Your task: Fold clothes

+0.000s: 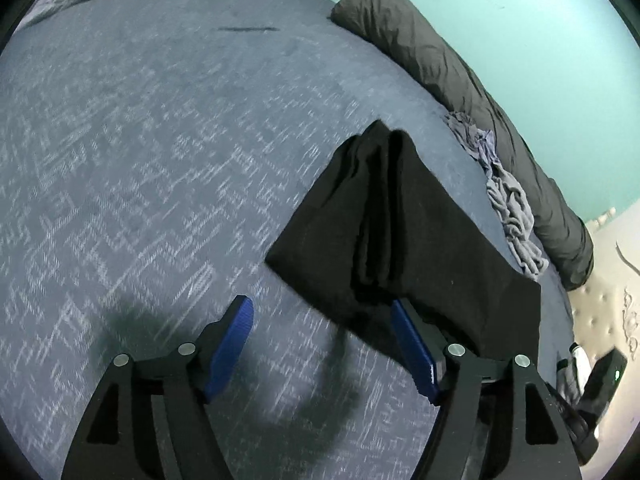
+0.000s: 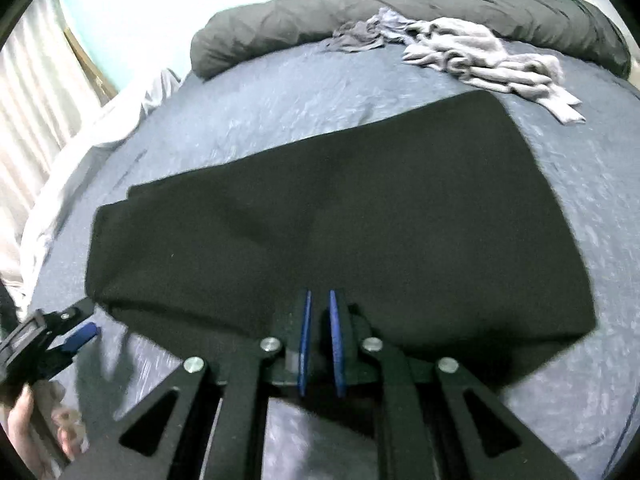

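A black garment point(image 2: 340, 216) lies folded flat on the blue bedspread point(image 2: 248, 108); in the left wrist view it point(image 1: 384, 224) shows layered folds. My right gripper point(image 2: 319, 300) is nearly shut, its blue pads close together on the garment's near edge. My left gripper point(image 1: 322, 314) is open and empty over the bedspread point(image 1: 140, 160), just left of the garment; it also shows at the left edge of the right wrist view point(image 2: 82, 334).
A crumpled grey garment point(image 2: 492, 64) and a smaller one point(image 2: 360, 34) lie beyond the black one. A rolled dark duvet point(image 2: 400, 12) runs along the far bed edge. A white sheet point(image 2: 80, 136) lies left. A teal wall point(image 1: 500, 20) stands behind.
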### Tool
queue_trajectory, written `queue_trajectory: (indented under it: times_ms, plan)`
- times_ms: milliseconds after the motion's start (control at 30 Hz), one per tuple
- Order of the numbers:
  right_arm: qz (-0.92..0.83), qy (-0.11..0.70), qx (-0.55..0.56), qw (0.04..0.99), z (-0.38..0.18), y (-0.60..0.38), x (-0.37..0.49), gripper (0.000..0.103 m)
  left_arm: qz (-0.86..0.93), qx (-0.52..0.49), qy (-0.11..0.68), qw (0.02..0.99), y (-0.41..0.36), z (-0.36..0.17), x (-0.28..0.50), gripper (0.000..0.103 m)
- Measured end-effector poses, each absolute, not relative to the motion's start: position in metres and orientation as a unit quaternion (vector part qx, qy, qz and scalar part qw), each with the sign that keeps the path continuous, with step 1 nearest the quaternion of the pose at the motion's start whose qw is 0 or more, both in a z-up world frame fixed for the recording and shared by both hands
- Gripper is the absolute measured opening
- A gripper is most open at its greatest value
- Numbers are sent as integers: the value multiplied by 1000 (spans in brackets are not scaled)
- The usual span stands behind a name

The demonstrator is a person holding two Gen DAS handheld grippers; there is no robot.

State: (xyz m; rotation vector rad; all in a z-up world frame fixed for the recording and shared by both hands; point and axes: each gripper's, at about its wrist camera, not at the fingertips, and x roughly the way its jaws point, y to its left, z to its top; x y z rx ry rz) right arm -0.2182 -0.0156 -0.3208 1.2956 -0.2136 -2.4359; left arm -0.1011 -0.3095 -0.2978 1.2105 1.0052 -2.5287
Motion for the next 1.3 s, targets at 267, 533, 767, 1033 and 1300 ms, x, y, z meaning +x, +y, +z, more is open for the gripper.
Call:
queue_trajectory:
  times_ms: [267,533,767,1033,1300]
  plan:
    - [-863,-116,458,182,-326,59,-172,9,-846,396,353,63,-288,-301,-100,79]
    - [-862,-144,450,183,-331,102,-148,9,-834,386,386,77,-293,-316,-108,79]
    - [-866,-154,438,188,-333,123,-137,9,-837,368,396,84,-295,-315,-114,96]
    - [-868,-168,431,183,-343,140,-136,9,-834,360,404,110,-306,-320,-129,95]
    - [-870,-174,425,182,-347,151,-137,9,-839,342,411,105,-312,-320,-130,73]
